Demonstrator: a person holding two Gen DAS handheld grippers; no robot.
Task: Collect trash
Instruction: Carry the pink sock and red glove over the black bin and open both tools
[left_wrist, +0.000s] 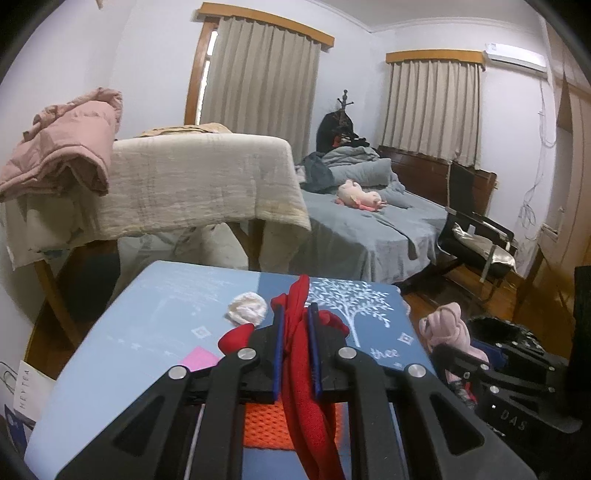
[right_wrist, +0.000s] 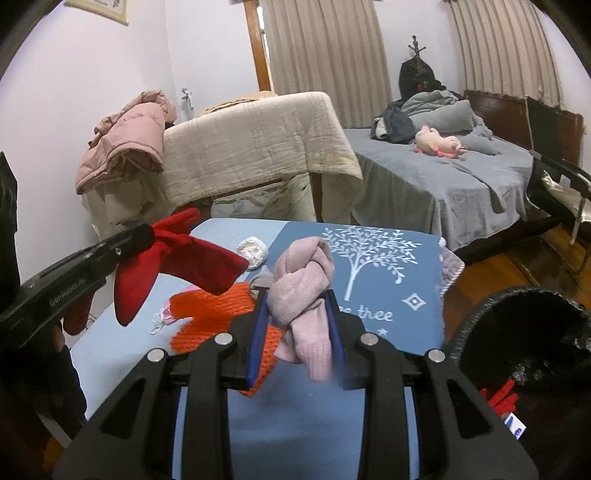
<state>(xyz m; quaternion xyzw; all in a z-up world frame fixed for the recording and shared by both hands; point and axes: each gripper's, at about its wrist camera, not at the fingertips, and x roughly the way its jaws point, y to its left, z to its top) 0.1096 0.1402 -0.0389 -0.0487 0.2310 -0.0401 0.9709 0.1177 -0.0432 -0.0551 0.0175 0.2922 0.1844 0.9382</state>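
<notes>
My left gripper is shut on a red cloth and holds it above the blue table; the cloth also shows in the right wrist view. My right gripper is shut on a knotted pink cloth, also held above the table; it shows in the left wrist view. A crumpled white paper ball lies on the table beyond both grippers, also in the left wrist view. An orange knit piece lies below the grippers.
A black bin with a bag liner stands at the table's right. A pink paper lies on the table. Behind are a cloth-covered table with a pink jacket, a grey bed and a black chair.
</notes>
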